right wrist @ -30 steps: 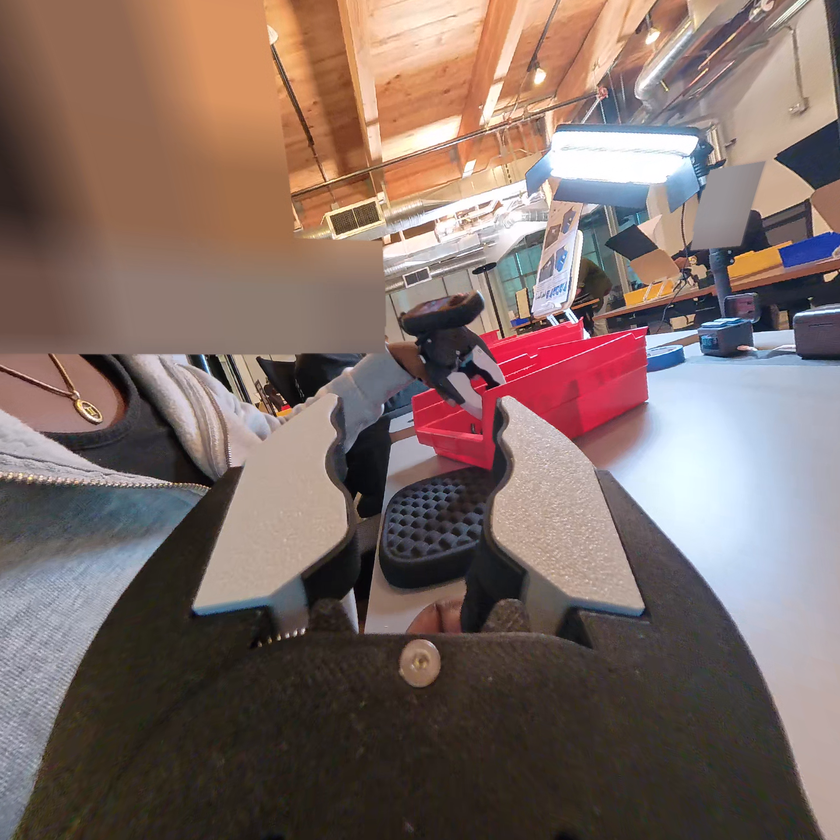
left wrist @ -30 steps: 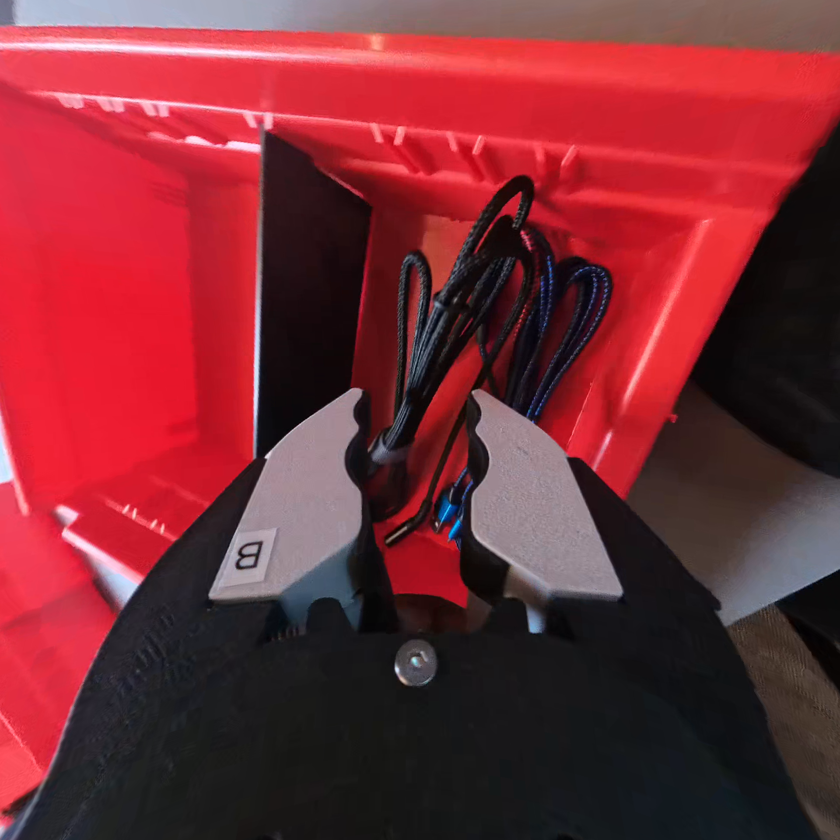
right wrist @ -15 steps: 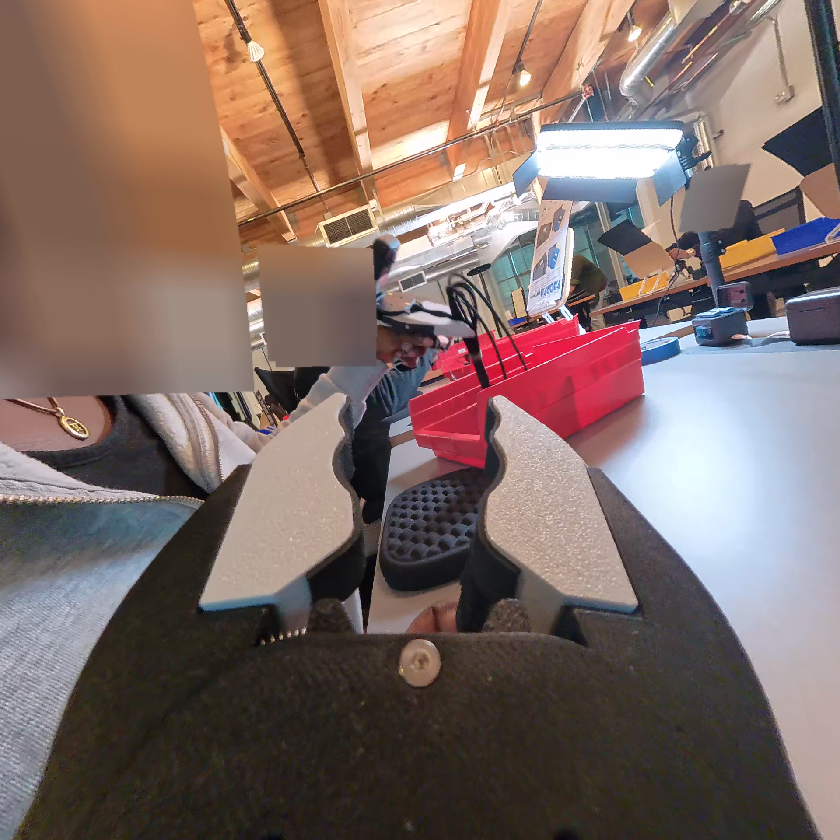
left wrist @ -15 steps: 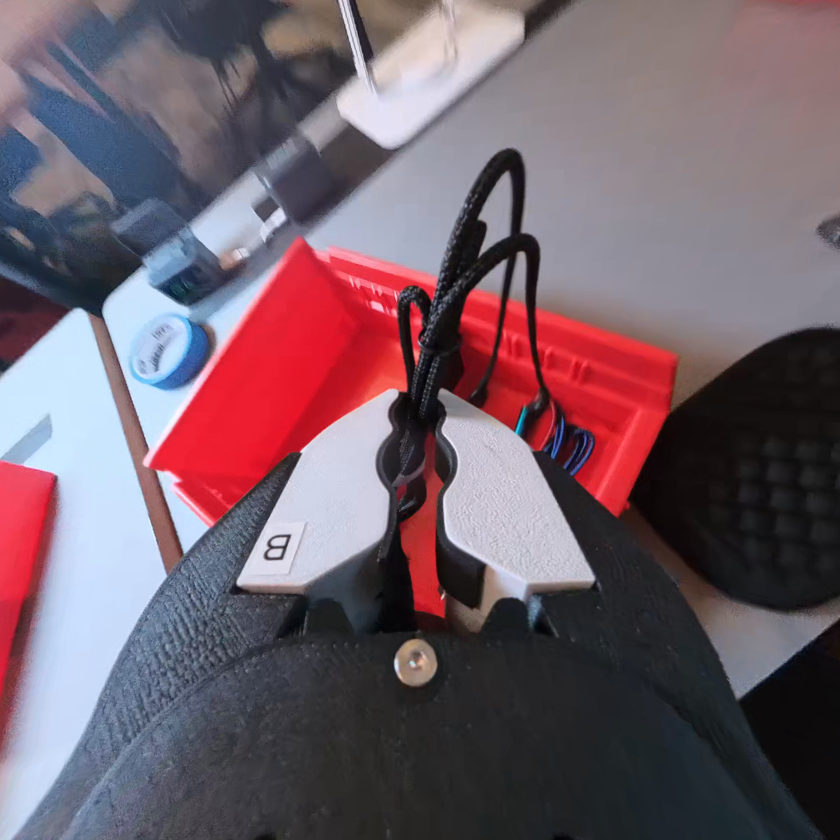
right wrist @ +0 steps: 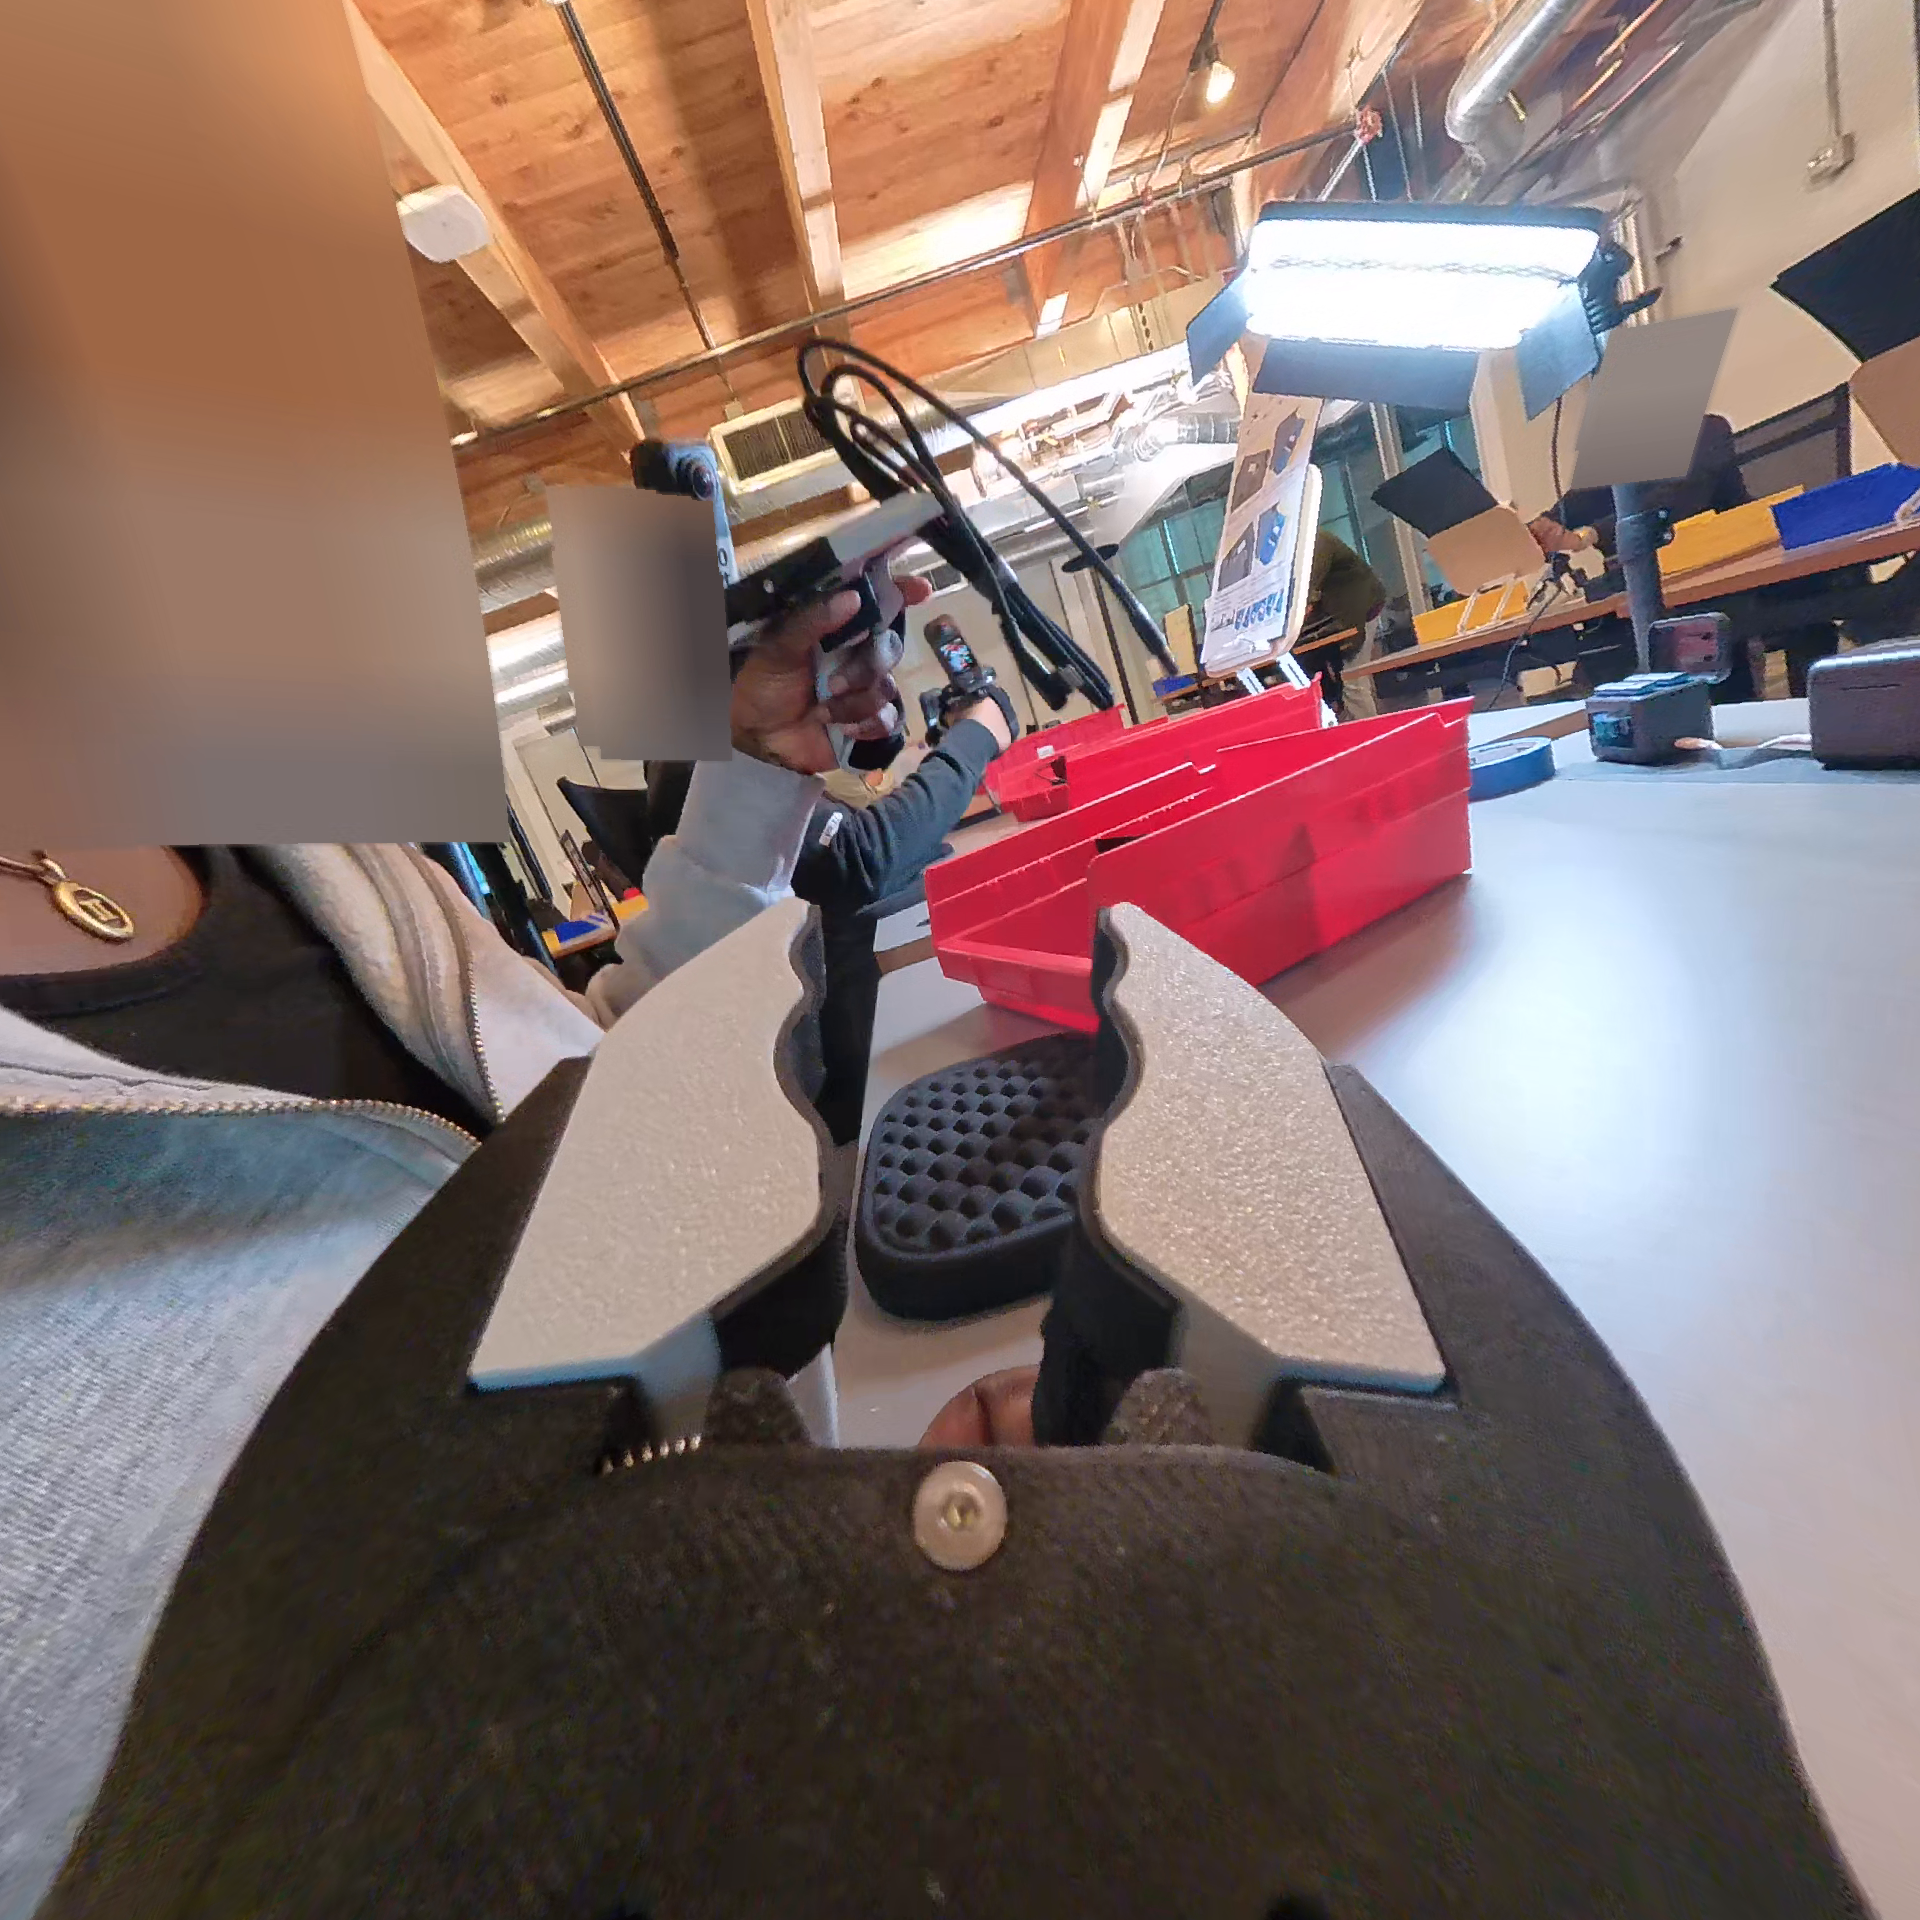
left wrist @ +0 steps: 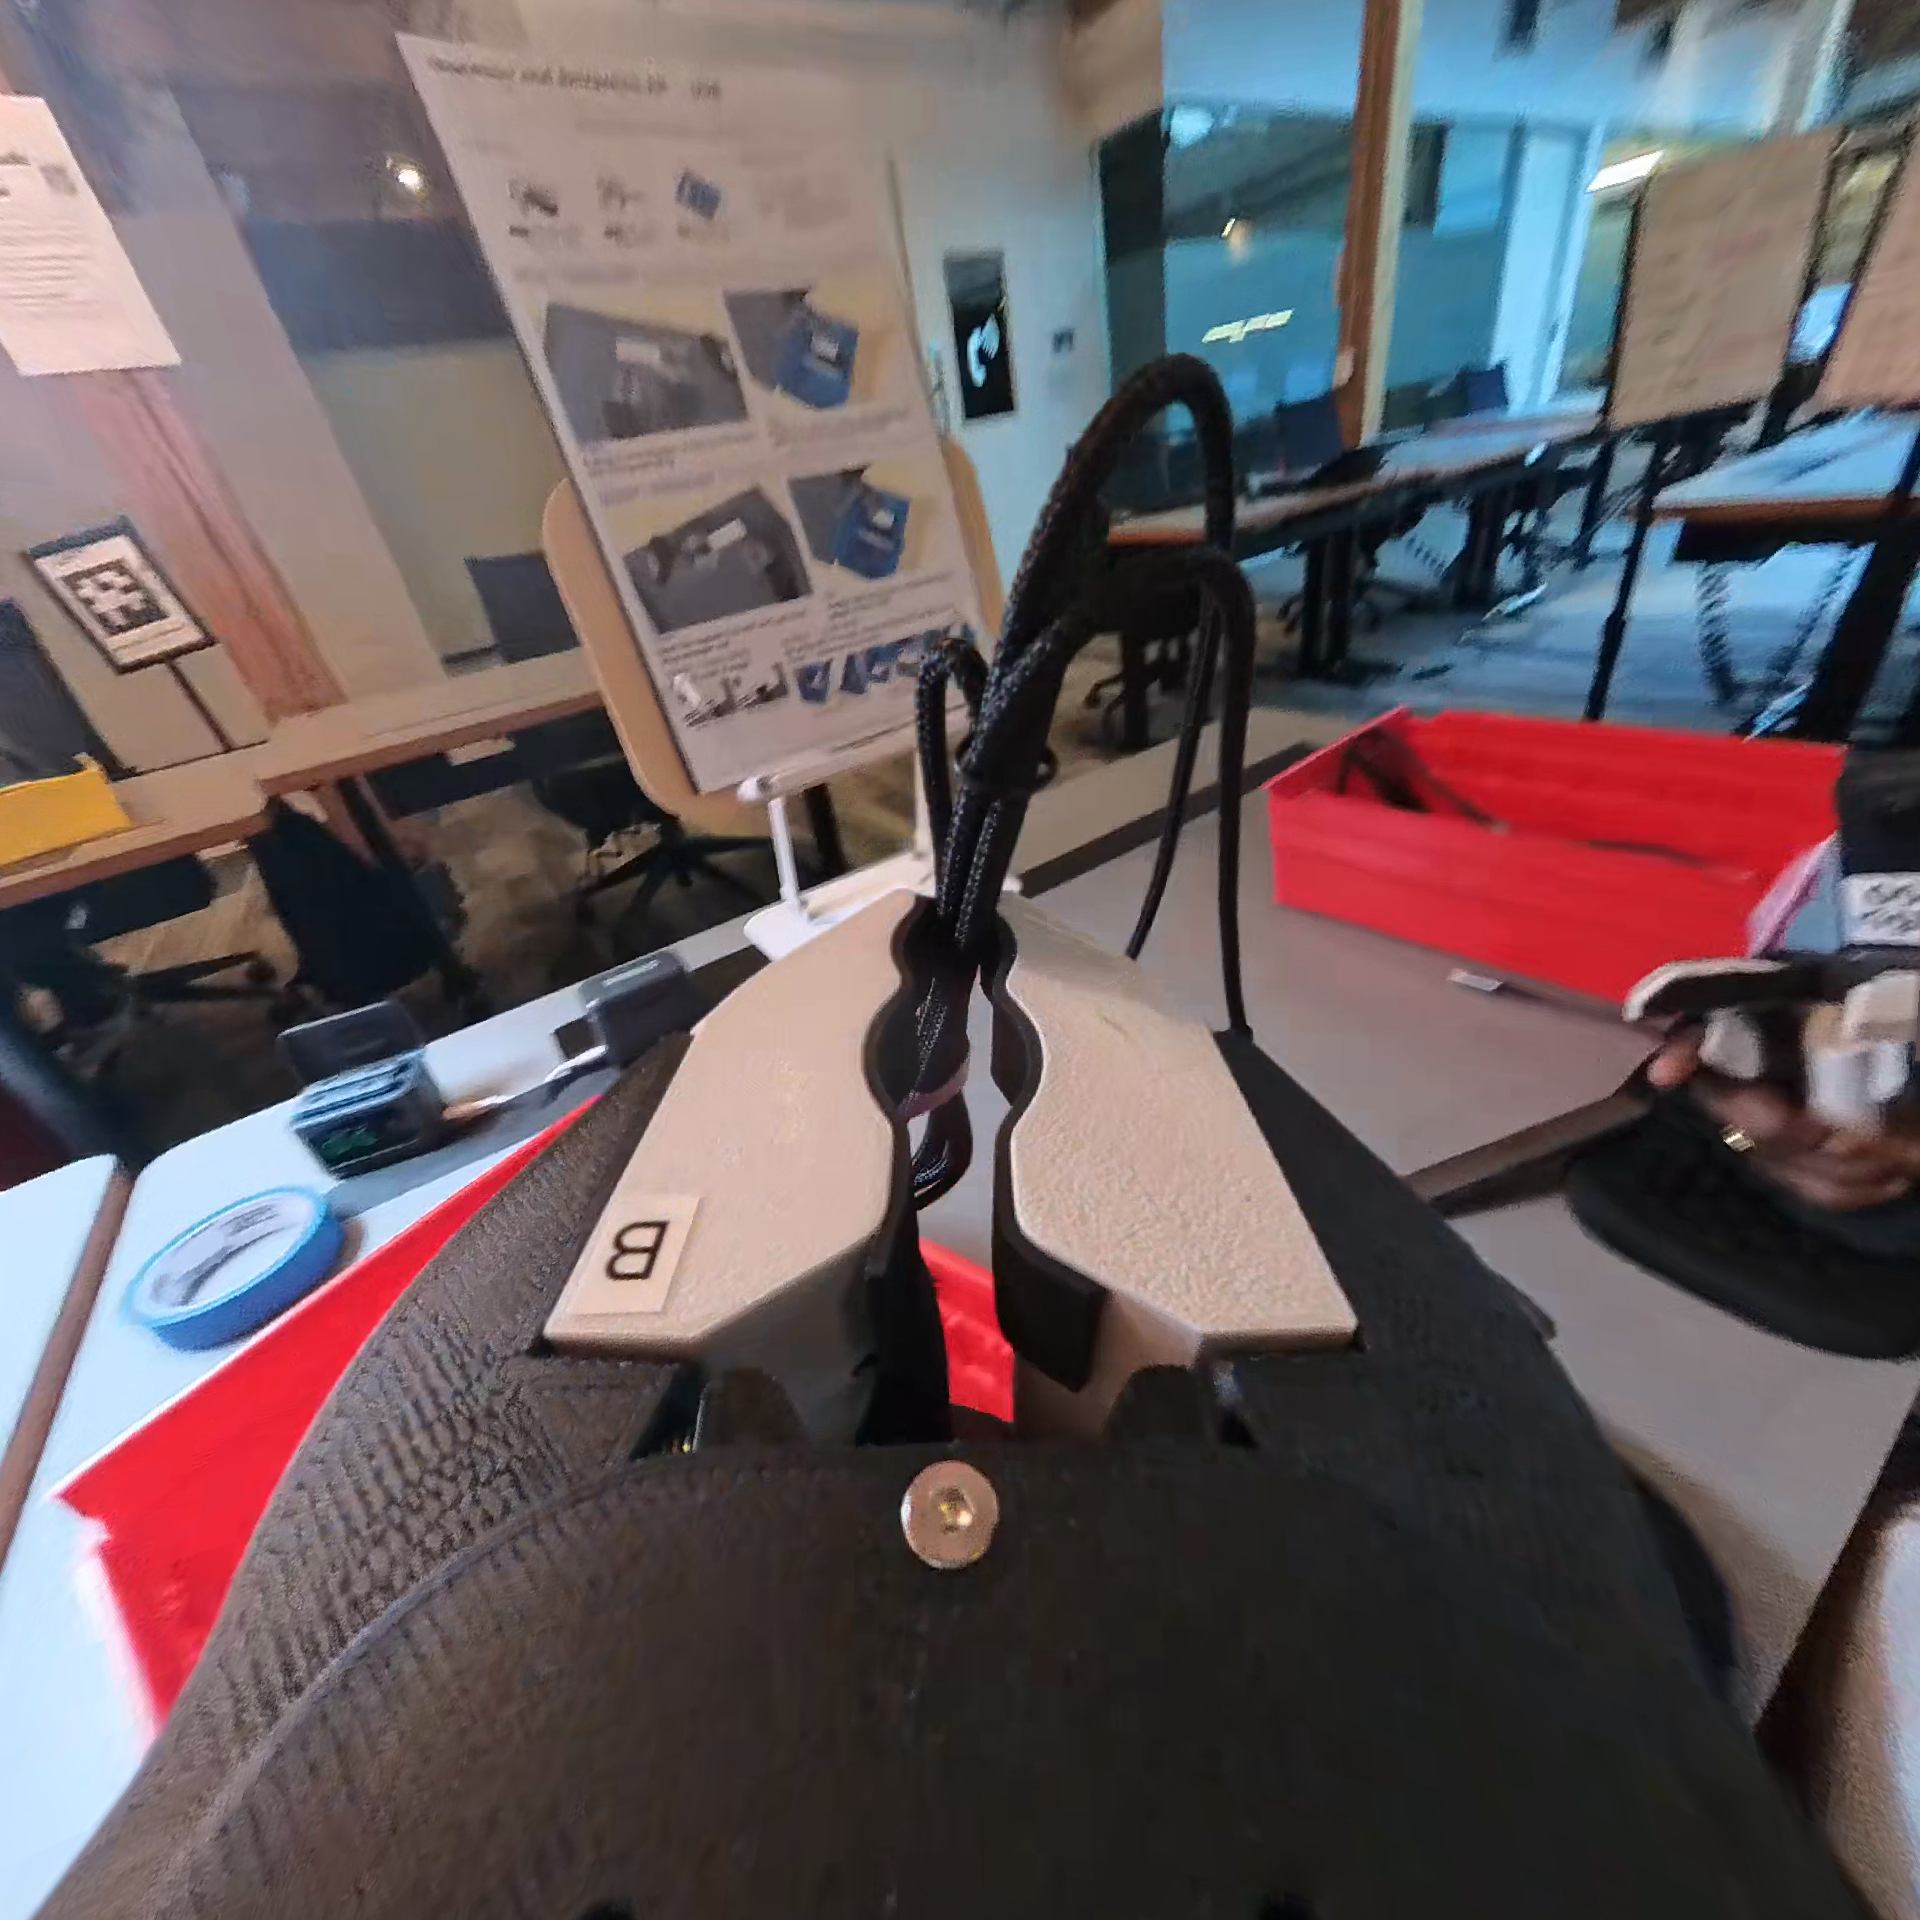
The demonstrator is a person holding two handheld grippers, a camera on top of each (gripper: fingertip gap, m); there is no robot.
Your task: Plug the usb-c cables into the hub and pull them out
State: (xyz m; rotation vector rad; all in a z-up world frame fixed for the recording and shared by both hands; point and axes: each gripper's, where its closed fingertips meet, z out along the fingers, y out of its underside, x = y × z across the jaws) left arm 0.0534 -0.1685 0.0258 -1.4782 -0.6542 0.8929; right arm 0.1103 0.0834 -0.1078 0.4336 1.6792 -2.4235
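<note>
My left gripper (left wrist: pixel 954 961) is shut on a bundle of black braided cables (left wrist: pixel 1049 665), whose loops stand up above the fingertips. It is raised in the air above a red bin (left wrist: pixel 312 1403). In the right wrist view the left gripper (right wrist: pixel 914 525) shows high up with the cable bundle (right wrist: pixel 966 540) hanging from it. My right gripper (right wrist: pixel 951 997) is open and empty, low over the grey table (right wrist: pixel 1621 1039), with a black dimpled pad (right wrist: pixel 966 1174) just beyond its fingers. No hub shows in either view.
Red bins (right wrist: pixel 1299 862) stand on the table beyond the pad; another red bin (left wrist: pixel 1538 842) with cables stands to the right in the left wrist view. A blue tape roll (left wrist: pixel 234 1268) and small black devices (left wrist: pixel 364 1091) lie at the left. A poster on a stand (left wrist: pixel 707 416) rises behind. The left gripper's tips are roughly 30 cm from the right gripper's.
My left gripper closed on the black cable bundle inside the red bin and lifted it out, up into the air. My right gripper's fingers narrowed a little and it stayed low over the table.
</note>
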